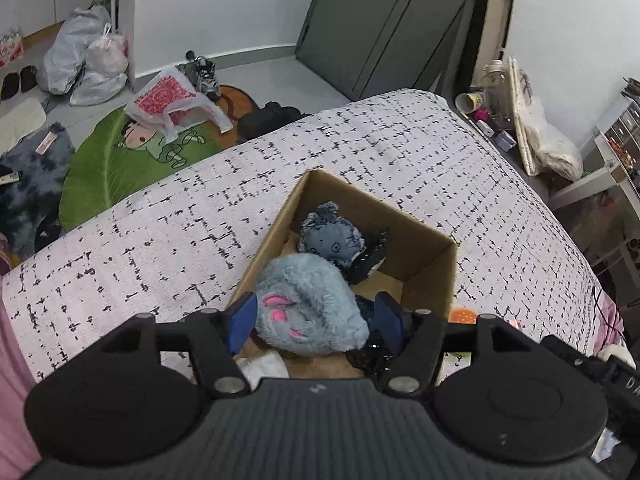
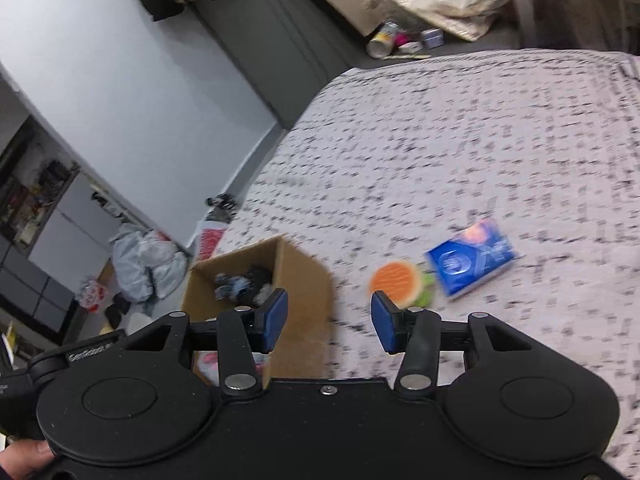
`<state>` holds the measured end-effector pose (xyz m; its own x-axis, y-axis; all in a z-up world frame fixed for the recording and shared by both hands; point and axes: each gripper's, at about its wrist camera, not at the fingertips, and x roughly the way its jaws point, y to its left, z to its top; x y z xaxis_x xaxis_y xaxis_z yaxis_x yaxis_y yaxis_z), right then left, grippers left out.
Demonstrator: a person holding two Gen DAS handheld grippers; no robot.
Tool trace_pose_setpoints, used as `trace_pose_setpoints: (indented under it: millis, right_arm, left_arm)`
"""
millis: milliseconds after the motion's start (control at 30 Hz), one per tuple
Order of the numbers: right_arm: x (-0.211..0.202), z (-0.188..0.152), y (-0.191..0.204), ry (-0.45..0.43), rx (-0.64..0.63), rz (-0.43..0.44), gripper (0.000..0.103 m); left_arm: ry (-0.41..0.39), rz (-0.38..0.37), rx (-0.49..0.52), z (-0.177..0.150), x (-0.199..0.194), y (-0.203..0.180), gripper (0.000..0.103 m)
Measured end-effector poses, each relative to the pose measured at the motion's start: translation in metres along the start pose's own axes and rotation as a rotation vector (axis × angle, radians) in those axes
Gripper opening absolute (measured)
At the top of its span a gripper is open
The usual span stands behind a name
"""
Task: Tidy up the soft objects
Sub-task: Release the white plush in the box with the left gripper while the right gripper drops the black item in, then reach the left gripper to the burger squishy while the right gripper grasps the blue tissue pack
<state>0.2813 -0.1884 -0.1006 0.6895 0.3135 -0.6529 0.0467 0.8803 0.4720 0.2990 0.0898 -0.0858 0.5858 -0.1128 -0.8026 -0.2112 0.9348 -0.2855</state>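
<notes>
A cardboard box (image 1: 428, 276) stands on the bed (image 1: 160, 224). My left gripper (image 1: 316, 320) is over the box with its blue pads beside a fluffy light-blue plush (image 1: 308, 304) with pink marks; the pads look close to both sides of it. A denim-blue stitched plush (image 1: 330, 236) and dark items lie deeper in the box. My right gripper (image 2: 330, 320) is open and empty above the bed, next to the box (image 2: 296, 284). An orange burger-like plush (image 2: 394, 282) and a blue packet (image 2: 472, 260) lie on the bed ahead of it.
The floor beyond the bed holds a green leaf rug (image 1: 120, 152), plastic bags (image 1: 88, 56), shoes and a dark wardrobe (image 1: 384, 24). Clutter and shelves stand by the bed's far right (image 1: 520, 120).
</notes>
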Motion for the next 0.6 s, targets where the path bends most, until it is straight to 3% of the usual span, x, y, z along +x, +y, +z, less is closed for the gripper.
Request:
trace_pose_setpoints:
  millis: [200,300,600]
  right_arm:
    - [-0.013,0.011,-0.019,0.004,0.028,-0.029,0.049]
    - [-0.017,0.014,-0.023,0.000,0.038,-0.024,0.054]
    - [-0.012,0.015,-0.054,-0.017,0.108,0.013,0.057]
  left_arm:
    - [-0.009,-0.008,0.042,-0.004,-0.005,-0.017,0.063]
    - [-0.012,-0.014,0.064,-0.005,-0.006,-0.026,0.063]
    - [-0.001,-0.021,0.122,-0.013,-0.006,-0.057,0.063]
